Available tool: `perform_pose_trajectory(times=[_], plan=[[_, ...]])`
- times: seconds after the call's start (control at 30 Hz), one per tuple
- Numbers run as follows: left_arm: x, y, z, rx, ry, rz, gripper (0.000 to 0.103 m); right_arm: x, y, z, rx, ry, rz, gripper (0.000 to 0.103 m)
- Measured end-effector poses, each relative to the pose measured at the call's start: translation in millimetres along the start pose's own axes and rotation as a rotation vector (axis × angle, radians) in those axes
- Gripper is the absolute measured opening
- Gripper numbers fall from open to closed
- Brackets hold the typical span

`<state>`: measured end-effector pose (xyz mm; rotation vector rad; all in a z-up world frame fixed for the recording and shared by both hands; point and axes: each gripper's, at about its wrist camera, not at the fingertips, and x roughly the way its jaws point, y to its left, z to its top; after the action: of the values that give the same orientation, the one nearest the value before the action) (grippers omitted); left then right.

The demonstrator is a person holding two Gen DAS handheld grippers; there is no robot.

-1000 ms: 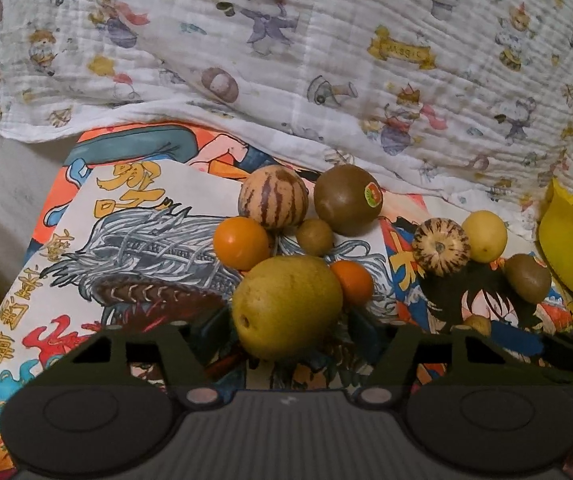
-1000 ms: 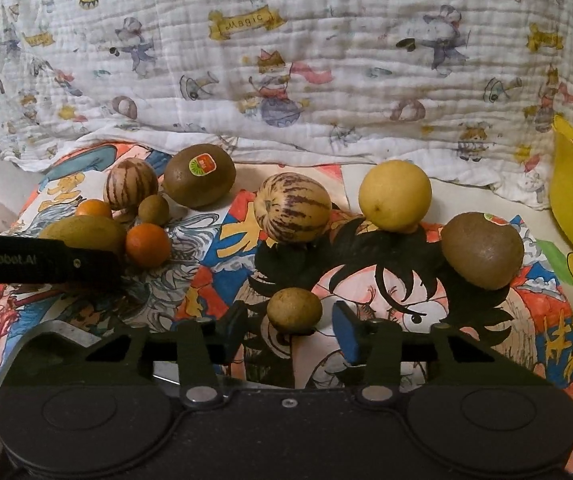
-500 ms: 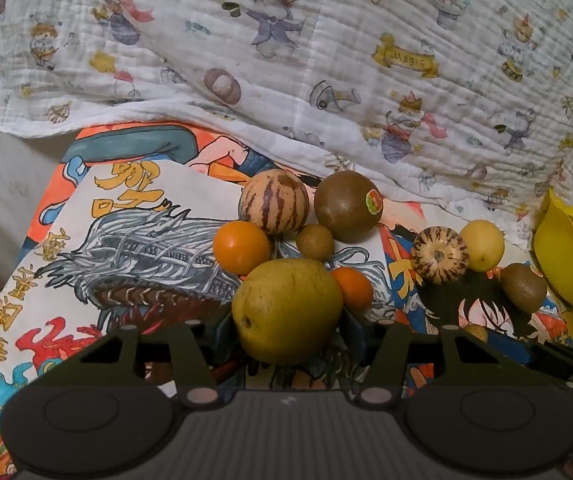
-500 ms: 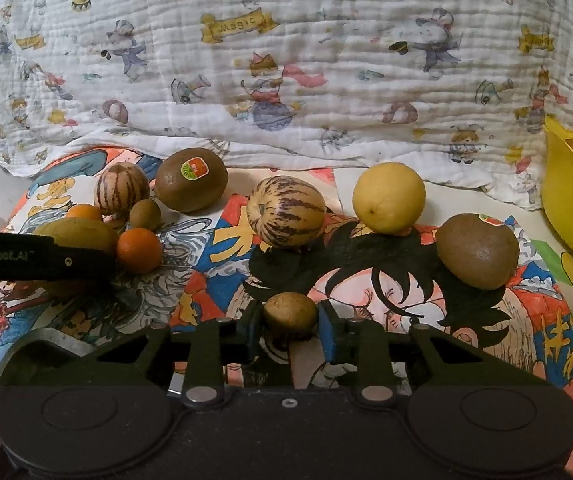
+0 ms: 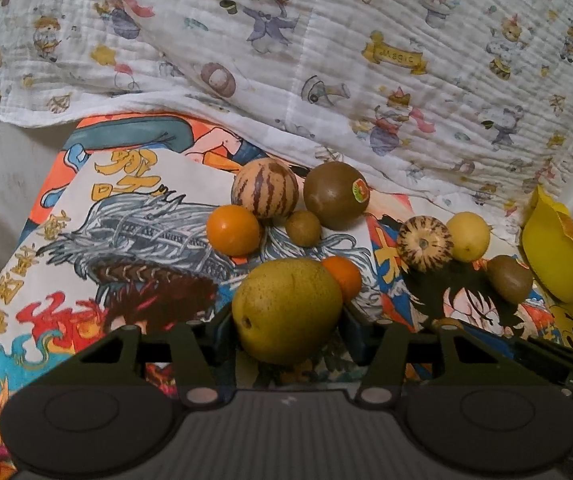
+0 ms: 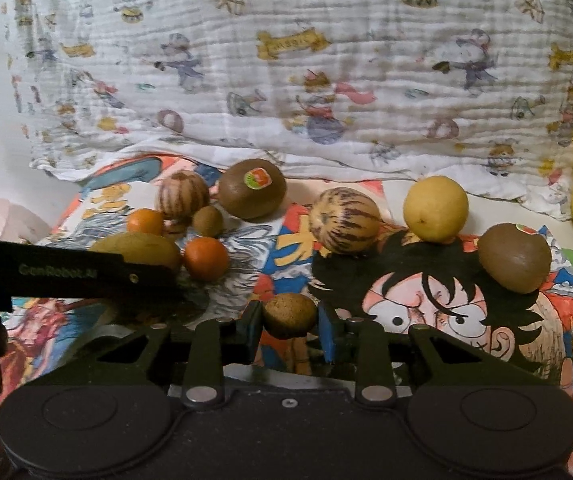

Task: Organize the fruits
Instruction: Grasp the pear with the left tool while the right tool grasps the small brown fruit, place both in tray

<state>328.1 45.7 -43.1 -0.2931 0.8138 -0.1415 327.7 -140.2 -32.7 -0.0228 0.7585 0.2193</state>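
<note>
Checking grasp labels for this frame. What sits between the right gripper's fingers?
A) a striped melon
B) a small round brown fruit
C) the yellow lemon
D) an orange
B: in the right wrist view the right gripper has its pads closed against the small brown fruit; the lemon and the striped melon lie farther back on the printed cloth.

I read this as a home: child's cartoon-print muslin blanket (image 5: 326,60) draped behind, anime-print cloth (image 6: 426,312) under fruit.

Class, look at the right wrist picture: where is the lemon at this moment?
The lemon sits toward the right on the cartoon cloth, between the striped melon and a brown kiwi.
</note>
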Motion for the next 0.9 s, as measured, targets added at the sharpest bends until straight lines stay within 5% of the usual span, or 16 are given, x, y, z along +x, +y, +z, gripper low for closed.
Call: perform_pose_trajectory(times=[0.37,0.9], plan=[[-42,-11,-19,-0.020,-0.031,-0.014,0.058,-47,8,-11,-0.031,-0.029,0.078,0.031],[-125,-12,-91,-0.045,-0.007,-0.058,0.058,-135,26,-81,-0.184,0.049,0.194,0.031]])
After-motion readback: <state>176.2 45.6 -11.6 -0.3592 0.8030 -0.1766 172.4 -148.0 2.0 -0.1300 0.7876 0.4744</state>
